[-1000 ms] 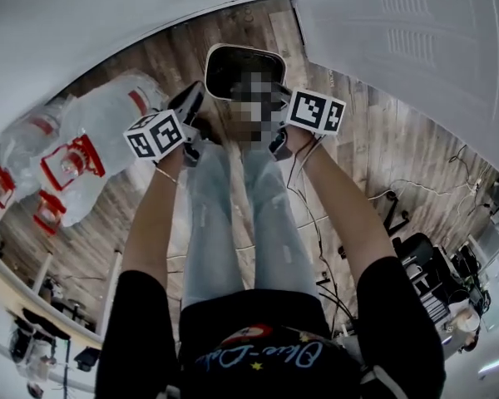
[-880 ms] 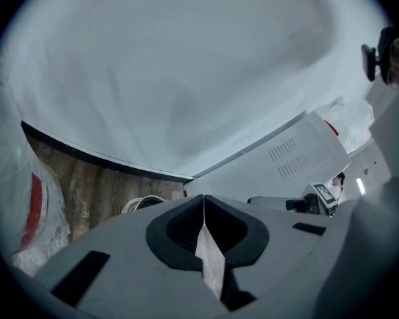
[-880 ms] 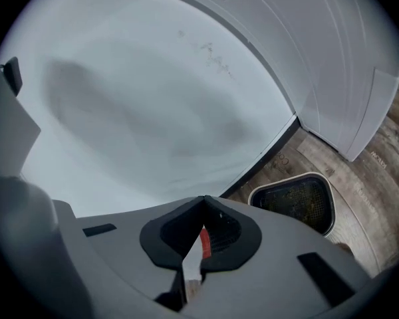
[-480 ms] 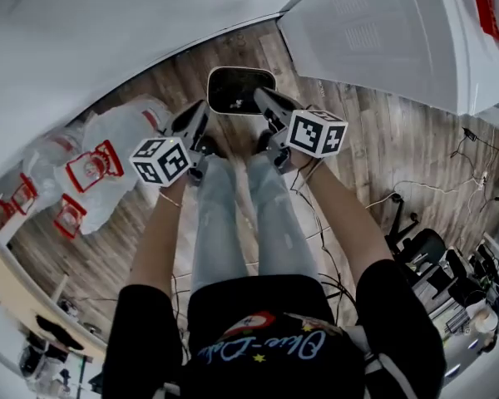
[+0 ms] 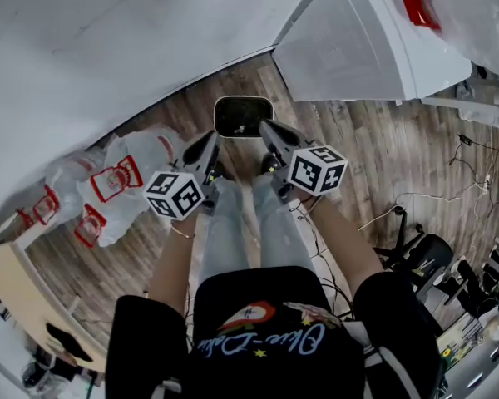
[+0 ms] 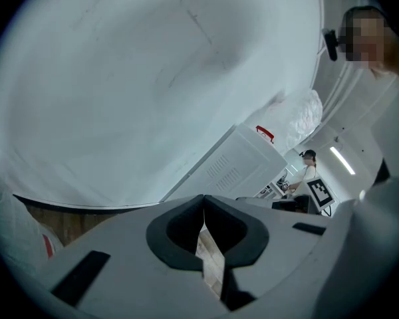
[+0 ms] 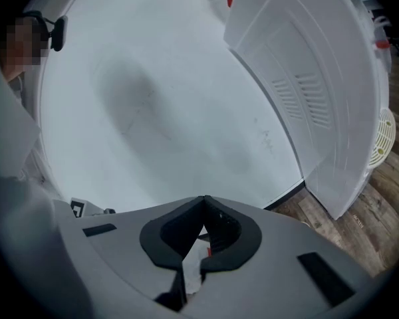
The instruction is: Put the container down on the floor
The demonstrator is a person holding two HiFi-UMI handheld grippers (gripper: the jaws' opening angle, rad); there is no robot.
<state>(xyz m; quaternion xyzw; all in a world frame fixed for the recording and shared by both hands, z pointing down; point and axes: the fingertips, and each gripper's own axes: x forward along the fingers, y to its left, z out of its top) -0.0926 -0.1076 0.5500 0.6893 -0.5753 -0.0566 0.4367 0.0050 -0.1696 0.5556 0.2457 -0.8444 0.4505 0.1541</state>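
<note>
I saw the container (image 5: 243, 116) standing on the floor (image 5: 391, 160) at the wall's (image 5: 108, 56) foot, near the cabinet's (image 5: 349, 52) corner. My left gripper (image 5: 209, 142) and right gripper (image 5: 267, 129) hung clear of it, both clenched empty, with open planks to the right.

The person wears a black short-sleeved T-shirt (image 5: 274, 293) with pale cursive lettering (image 5: 258, 345), a red-and-white emblem (image 5: 249, 314) at its 12 o'clock, light blue jeans (image 5: 233, 239) and a thin bracelet (image 5: 180, 233). The left claw (image 5: 211, 140) and right claw (image 5: 264, 127) are grey with black inner pads, each bearing a white cube (image 5: 175, 194) printed with black square markers.
</note>
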